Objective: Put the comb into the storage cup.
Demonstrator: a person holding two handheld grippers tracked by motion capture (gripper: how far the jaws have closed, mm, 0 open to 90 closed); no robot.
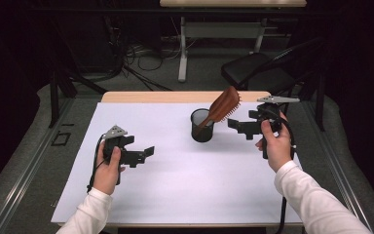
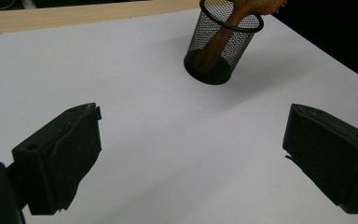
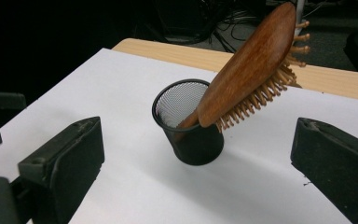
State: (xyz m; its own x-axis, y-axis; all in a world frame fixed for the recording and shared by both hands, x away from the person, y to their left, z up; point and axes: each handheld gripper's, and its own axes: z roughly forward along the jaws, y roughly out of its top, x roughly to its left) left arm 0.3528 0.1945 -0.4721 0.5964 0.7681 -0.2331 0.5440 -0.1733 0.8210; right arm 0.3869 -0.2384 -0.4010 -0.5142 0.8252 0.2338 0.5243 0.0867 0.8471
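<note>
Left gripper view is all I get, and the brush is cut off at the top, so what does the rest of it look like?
Observer: The hairbrush has a wide wooden oval head with pale bristles; its handle end sits in the mesh cup.
Operator: Which way does it lean?
Observer: In the high view the head tilts over the rim toward the right gripper.
Operator: Is that gripper holding it?
Observer: No. Its jaws stand wide open with the cup and brush ahead between them, apart from both.
Operator: And my left gripper?
Observer: The left gripper is open too, over bare white table, well short of the cup.
</note>
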